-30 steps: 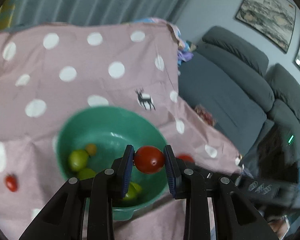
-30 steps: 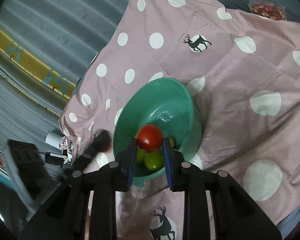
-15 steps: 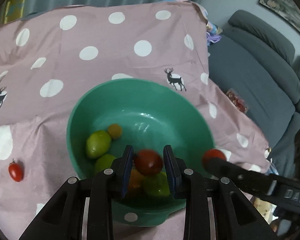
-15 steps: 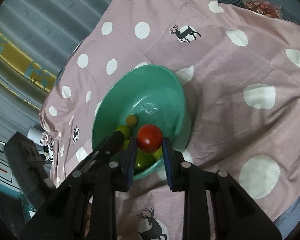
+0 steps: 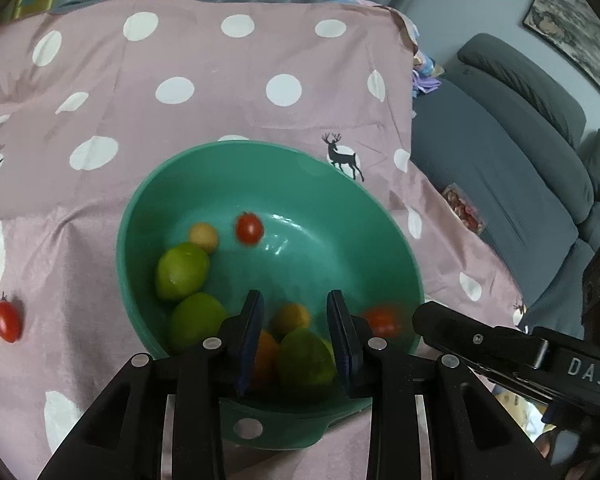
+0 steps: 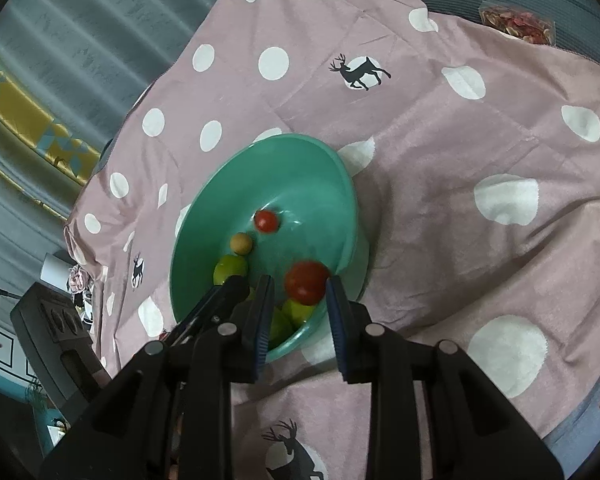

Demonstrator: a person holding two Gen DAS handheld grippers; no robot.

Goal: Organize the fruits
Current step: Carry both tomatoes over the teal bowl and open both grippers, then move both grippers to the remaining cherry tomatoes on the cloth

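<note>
A green bowl sits on the pink polka-dot cloth. It holds green limes, small yellow-orange fruits and a red cherry tomato. My left gripper is open and empty over the bowl's near rim. My right gripper is open; a second red tomato is between its jaws, blurred, touching neither pad. Another red tomato lies on the cloth left of the bowl.
A grey sofa stands right of the table, with a red snack packet on it. Grey curtains hang behind. The cloth-covered table extends around the bowl.
Both grippers have opened over the bowl. The left one's tomato now lies in the bowl; the right one's tomato is loose between its jaws.
</note>
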